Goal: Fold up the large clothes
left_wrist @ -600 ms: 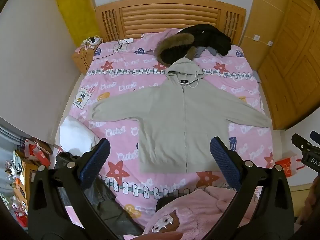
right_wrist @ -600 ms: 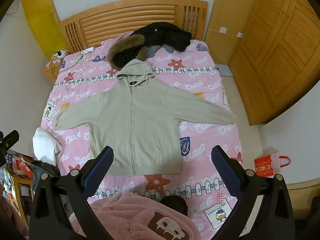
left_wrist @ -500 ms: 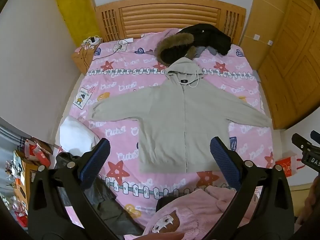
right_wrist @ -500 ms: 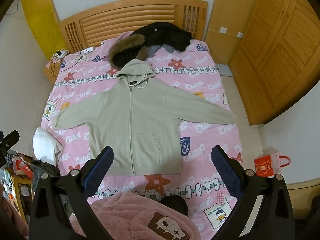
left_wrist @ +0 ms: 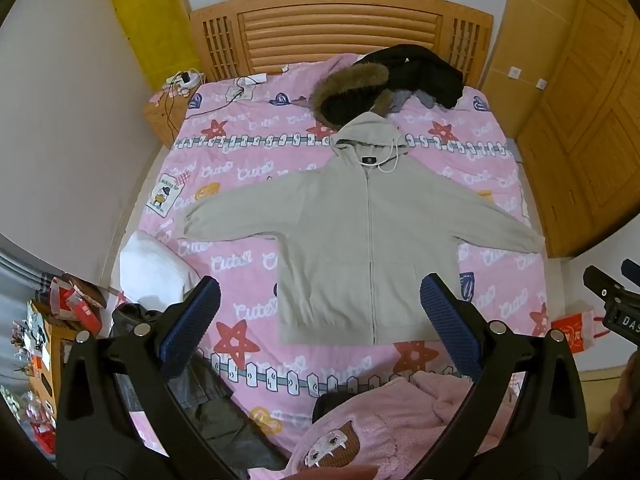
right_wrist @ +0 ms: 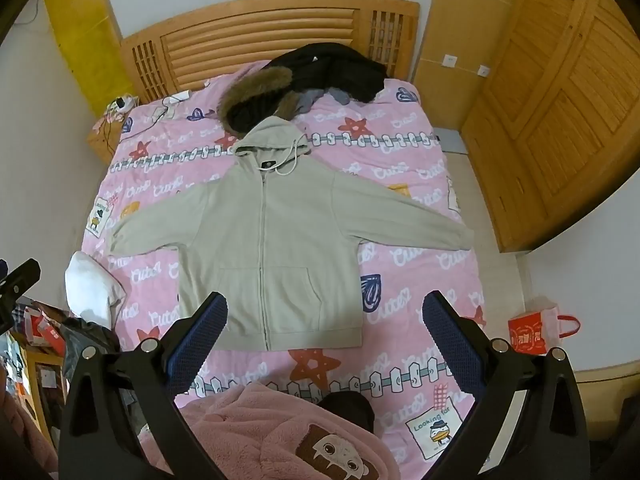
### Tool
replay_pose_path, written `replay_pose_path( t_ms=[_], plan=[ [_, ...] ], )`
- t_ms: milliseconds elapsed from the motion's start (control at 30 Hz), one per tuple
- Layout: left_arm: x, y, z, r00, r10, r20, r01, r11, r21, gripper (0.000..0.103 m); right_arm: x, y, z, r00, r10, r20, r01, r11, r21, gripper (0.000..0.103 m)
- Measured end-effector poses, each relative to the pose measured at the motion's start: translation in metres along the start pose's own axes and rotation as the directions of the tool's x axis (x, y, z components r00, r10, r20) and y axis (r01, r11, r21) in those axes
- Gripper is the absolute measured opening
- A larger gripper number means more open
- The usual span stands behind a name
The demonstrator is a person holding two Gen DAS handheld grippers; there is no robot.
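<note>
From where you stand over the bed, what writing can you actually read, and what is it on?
"Looking for": on a duck patch printed on the pink bedspread.
"Cuter", or close to it: white script repeated across the bedspread.
"DAS", cut off at the frame edge: on the black device at the right of the left wrist view.
Too small to read: the black label at the collar of the grey hoodie, and the print on the red bag.

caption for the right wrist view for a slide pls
Open right gripper above a beige zip-up hoodie spread flat, sleeves out, on a pink patterned bedspread.
</note>
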State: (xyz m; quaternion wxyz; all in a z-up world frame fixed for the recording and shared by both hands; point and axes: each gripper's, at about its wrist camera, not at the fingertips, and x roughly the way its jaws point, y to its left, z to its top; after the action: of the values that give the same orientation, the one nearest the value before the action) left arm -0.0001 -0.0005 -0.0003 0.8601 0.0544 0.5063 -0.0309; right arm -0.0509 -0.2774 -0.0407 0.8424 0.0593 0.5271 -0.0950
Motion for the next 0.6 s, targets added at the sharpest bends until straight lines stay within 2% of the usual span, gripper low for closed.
replay_pose_path(
  t_ms=[300,600],
  plan=[
    [0.002,0.001,-0.004,1.000,0.001,-0.002,-0.001,1.000,0.000,0.097,-0.002,0.001,0.003,1.000,-0.001,-0.002,0.001,1.000,-0.003,0.095],
    [0.004,-0.002,-0.014,1.000,0.006,-0.003,-0.006,1.000,0.003,0.097,0.002,0.006,-0.010,1.000,-0.001,-0.001,0.001,1.000,-0.006,0.095]
  ],
)
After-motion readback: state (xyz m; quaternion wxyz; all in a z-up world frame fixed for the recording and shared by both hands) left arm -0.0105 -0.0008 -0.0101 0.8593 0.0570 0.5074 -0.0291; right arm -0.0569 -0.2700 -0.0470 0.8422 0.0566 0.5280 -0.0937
